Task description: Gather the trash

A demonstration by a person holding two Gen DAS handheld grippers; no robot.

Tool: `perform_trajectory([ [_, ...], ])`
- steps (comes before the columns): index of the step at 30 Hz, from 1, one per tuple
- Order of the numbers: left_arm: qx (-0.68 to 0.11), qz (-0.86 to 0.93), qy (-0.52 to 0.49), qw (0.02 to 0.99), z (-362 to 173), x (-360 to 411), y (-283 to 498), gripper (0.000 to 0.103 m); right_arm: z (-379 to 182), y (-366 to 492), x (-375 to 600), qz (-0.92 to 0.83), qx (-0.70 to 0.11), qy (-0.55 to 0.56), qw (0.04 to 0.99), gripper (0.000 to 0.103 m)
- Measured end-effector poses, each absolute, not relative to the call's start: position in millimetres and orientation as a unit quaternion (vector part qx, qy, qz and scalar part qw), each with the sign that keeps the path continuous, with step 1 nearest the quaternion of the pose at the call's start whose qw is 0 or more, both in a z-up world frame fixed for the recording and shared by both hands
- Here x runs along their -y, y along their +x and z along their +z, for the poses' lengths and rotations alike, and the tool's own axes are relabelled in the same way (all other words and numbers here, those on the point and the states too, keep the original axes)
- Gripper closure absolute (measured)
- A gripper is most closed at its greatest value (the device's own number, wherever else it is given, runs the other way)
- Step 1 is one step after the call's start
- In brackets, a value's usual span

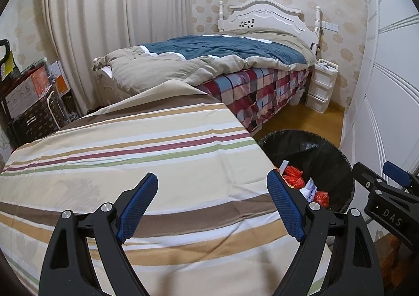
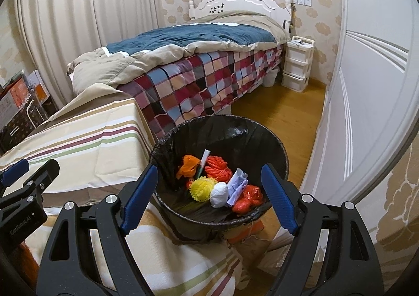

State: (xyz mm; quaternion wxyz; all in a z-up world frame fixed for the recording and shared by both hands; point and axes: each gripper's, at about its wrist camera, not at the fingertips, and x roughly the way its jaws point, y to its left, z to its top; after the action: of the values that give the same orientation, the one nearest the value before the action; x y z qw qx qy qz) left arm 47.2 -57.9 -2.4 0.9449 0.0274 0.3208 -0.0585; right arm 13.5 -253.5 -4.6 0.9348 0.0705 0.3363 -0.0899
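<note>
Your left gripper (image 1: 212, 186) hangs over the striped cloth (image 1: 157, 154) with jaws spread wide and nothing between them. Just past the cloth's right edge stands the black-lined bin (image 2: 262, 138), its near rim cut off by your right gripper (image 2: 209, 178), also gaping and empty. Inside lie orange netting (image 2: 218, 167), a yellow spiky ball (image 2: 203, 188) and a white wad (image 2: 220, 193). The right gripper's body reads "DAS".

In the left wrist view the striped tabletop (image 1: 146, 144) hides the near side of the bin (image 1: 337, 162) at lower right. The right claw (image 1: 392, 191) is cut off by the right edge. Boxes (image 1: 28, 91) at the left edge are cut off.
</note>
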Motion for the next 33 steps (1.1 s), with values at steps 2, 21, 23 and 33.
perform_trajectory([
  [2,-0.321,-0.057,0.026,0.945,-2.6,56.2,46.7,0.018,-3.7,11.9,252.6,-0.089,-0.335,0.070,0.935,0.024],
  [21,-0.317,-0.056,0.024,0.946,-0.1,52.0,43.9,0.018,4.2,9.5,245.7,-0.087,-0.326,0.065,0.939,0.024],
  [23,-0.316,-0.056,0.024,0.947,1.9,51.1,42.1,0.018,4.1,9.4,245.9,-0.087,-0.326,0.065,0.939,0.024],
  [33,-0.315,-0.056,0.023,0.947,2.6,50.0,41.7,0.018,4.3,9.0,245.3,-0.087,-0.325,0.065,0.940,0.024],
])
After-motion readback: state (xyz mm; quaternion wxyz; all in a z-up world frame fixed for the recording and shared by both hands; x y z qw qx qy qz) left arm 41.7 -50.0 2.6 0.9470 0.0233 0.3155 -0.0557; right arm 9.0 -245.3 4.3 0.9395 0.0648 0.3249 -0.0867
